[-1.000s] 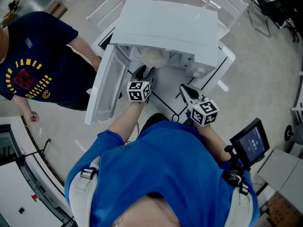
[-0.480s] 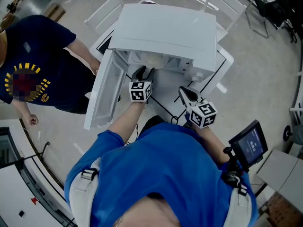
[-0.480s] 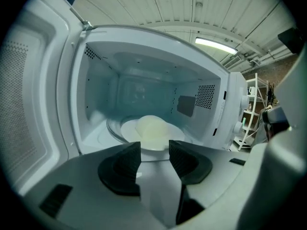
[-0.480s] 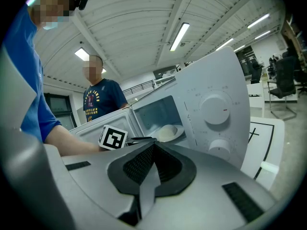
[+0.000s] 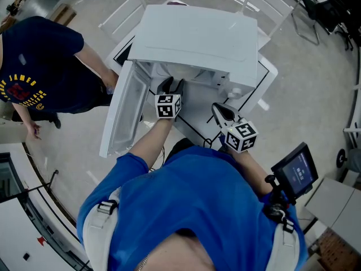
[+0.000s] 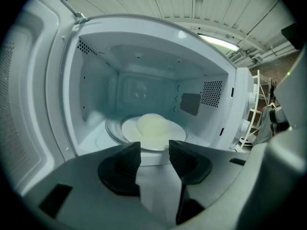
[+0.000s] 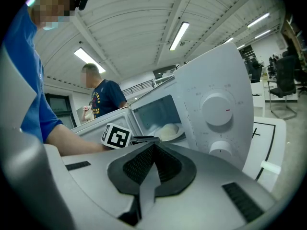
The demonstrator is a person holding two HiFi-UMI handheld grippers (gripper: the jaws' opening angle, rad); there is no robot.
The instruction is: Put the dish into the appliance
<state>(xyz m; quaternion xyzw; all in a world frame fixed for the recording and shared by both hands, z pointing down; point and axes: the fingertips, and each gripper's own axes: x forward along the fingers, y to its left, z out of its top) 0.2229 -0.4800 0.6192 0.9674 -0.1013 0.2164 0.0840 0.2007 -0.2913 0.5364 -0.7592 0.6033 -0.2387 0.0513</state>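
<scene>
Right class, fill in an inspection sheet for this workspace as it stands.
Surface: white table, black lines marked on it.
Job's things: microwave, door open; dish inside.
Clutter: nothing seen.
Grippers: left claw open, empty, at the cavity mouth; right claw shut, empty, in front of the microwave.
Cables: nothing seen.
Surroundings: bystander at left, chairs behind, screen at right.

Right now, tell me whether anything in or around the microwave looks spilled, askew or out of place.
Nothing stands out: the dish sits level on the turntable inside the microwave, door wide open, no spill visible; left tongs open, empty.
</scene>
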